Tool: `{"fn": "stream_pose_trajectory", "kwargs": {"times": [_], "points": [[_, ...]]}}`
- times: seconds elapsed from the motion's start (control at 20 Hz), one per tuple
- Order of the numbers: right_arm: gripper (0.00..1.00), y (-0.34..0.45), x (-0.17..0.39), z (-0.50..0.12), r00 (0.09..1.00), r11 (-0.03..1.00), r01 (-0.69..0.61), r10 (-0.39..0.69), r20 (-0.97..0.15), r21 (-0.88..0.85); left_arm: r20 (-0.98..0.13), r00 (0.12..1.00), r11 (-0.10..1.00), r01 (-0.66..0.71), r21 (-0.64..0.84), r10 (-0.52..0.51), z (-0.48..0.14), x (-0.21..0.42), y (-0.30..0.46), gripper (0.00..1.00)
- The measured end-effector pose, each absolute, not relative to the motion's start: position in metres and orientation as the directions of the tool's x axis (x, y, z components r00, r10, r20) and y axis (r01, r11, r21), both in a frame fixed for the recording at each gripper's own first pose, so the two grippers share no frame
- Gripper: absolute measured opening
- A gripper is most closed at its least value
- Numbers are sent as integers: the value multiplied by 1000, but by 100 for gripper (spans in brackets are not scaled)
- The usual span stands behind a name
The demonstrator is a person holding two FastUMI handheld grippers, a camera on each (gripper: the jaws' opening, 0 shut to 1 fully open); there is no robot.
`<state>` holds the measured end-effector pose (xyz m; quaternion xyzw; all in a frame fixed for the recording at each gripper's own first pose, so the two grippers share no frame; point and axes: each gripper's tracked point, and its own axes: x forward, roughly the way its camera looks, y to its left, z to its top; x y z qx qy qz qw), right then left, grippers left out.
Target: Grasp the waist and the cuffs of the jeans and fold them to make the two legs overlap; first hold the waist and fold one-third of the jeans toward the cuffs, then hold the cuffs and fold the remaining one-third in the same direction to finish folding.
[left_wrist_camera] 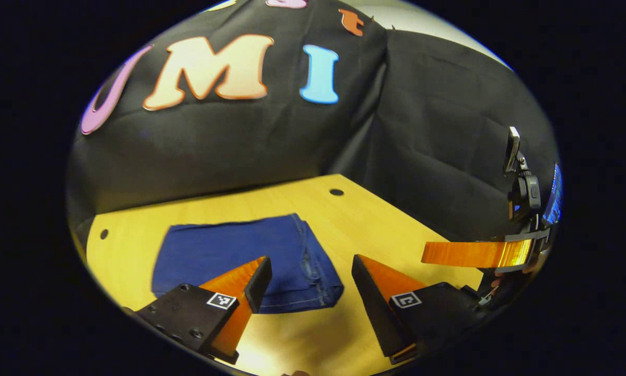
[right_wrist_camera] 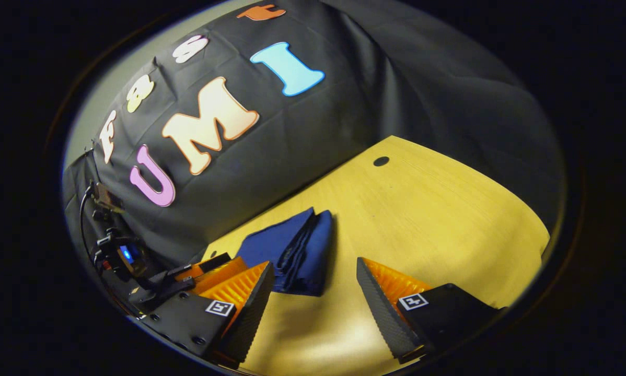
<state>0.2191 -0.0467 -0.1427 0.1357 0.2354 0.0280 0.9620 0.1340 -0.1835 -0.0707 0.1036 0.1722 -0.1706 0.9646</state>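
In the left gripper view, the left tongs (left_wrist_camera: 310, 292) stand wide open at the near edge, their two fingers spread apart and holding nothing; they hover above a pale wooden surface (left_wrist_camera: 375, 224); the jeans (left_wrist_camera: 240, 261), dark blue denim, lie folded into a compact, roughly rectangular bundle on that surface, just beyond and between the fingers, a little to the left; the stacked folded edges with stitched hems face right and near; the near left finger overlaps the bundle's near edge in the picture, though whether it touches the cloth cannot be told; a small round hole (left_wrist_camera: 336, 192) sits in the surface at the far side, another hole (left_wrist_camera: 104, 234) at the far left; at the right edge the right tongs (left_wrist_camera: 475, 254) reach in sideways, with a hand partly seen behind them; black cloth hangs behind the surface.

In the right gripper view, the right tongs (right_wrist_camera: 313, 297) are likewise wide open and empty above the same surface (right_wrist_camera: 438, 219); the folded jeans (right_wrist_camera: 292, 250) lie at the far left of the gap between the fingers, close to the cloth wall, layered edges facing right; the left tongs (right_wrist_camera: 208, 271) show at the left, just beside the bundle; a round hole (right_wrist_camera: 381, 161) marks the far surface.
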Motion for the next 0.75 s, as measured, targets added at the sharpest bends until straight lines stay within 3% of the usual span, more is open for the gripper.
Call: {"fn": "stream_pose_trajectory", "kwargs": {"times": [0.2,0.35,0.75], "points": [[98,-5,208,-129,916,955,3,117,-385,296,-363,907,933,301,197,-216,-56,109,-103,91],[98,11,200,-130,920,957,9,106,-378,289,-385,905,956,255,147,-183,-60,90,-63,93],[98,38,176,-127,930,969,2,89,-356,246,-356,926,981,168,95,-124,-55,70,-11,95]]}}
